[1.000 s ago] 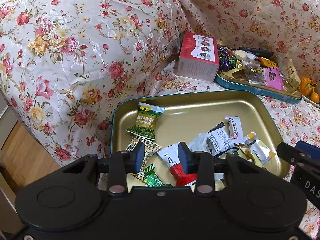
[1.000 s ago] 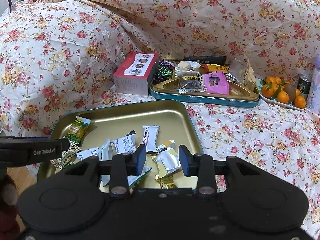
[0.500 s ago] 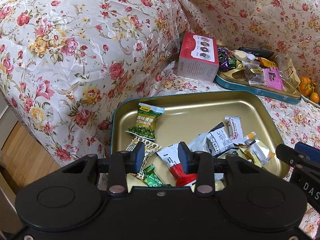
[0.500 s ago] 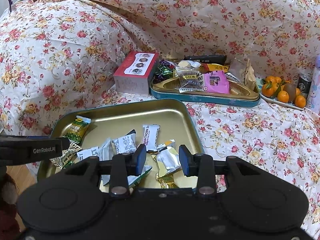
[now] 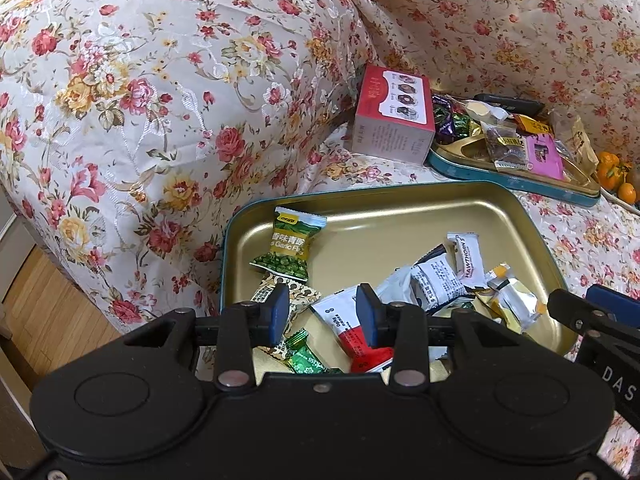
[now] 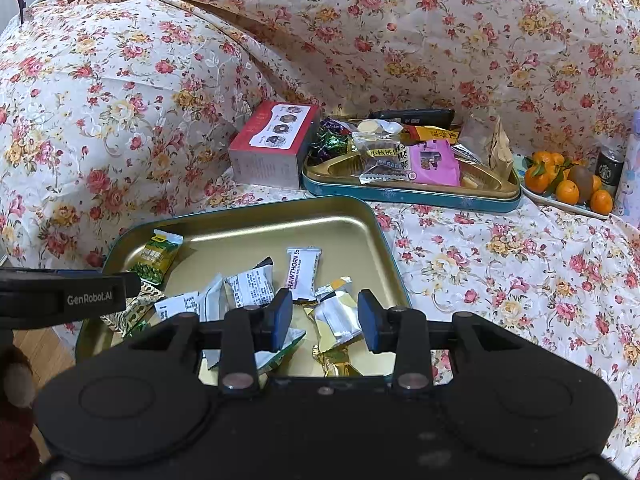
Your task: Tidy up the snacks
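Your left tool (image 5: 322,314) hangs over the near edge of the gold tray (image 5: 400,216) with its jaws apart and nothing between them. Your right tool (image 6: 324,316) sits the same way at the tray's near right side, jaws spread and empty.

The snacks lie loose in the tray, which rests on a sofa with a flowered cover (image 6: 500,264). A green pea packet (image 5: 290,246) lies alone toward the far left corner. A white hawthorn bar (image 6: 303,268) lies near the middle, with a white printed packet (image 6: 250,286) just left of it. A silver and gold packet (image 6: 336,318) lies under your right tool, and a white and red packet (image 5: 352,332) under your left.

Behind the tray stand a red box (image 6: 276,142) and, touching its right side, a second tray (image 6: 408,194) piled with more snacks. A plate of oranges (image 6: 560,184) sits further right.
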The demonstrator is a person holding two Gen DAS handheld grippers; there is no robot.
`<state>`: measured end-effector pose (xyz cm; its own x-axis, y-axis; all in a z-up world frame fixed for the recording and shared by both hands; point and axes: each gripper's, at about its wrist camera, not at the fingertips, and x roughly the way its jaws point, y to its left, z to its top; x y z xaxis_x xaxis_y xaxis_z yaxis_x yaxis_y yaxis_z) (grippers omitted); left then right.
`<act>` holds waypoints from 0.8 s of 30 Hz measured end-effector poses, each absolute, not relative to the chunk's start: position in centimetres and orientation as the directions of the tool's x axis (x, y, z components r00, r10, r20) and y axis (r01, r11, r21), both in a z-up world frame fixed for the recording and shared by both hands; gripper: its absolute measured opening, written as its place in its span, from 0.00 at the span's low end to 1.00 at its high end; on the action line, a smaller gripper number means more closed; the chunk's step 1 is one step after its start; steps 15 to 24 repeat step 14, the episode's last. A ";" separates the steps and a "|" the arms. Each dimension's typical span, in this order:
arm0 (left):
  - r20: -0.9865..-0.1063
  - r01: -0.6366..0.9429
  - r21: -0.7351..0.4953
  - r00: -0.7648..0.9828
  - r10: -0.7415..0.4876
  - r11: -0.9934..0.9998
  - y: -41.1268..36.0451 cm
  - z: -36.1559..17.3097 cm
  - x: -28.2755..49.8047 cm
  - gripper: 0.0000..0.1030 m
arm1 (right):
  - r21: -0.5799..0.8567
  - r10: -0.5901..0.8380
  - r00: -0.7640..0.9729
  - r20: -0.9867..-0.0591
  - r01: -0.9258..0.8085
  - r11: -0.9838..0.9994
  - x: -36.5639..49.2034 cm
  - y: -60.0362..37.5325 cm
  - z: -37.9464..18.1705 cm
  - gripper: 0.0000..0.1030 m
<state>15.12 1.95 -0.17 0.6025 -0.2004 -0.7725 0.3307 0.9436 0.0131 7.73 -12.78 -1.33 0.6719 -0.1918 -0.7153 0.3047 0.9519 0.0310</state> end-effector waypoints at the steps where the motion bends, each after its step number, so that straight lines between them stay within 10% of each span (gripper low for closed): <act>1: -0.772 0.336 0.014 0.602 -0.203 0.942 1.9 -0.1 15.1 0.46 | 0.032 -0.190 0.672 -0.716 0.304 0.952 7.7 -12.8 -1.3 0.37; 24: -0.772 0.342 -0.009 0.595 -0.224 0.940 2.1 -0.1 15.2 0.46 | 0.033 -0.188 0.672 -0.716 0.302 0.953 7.7 -12.7 -1.3 0.37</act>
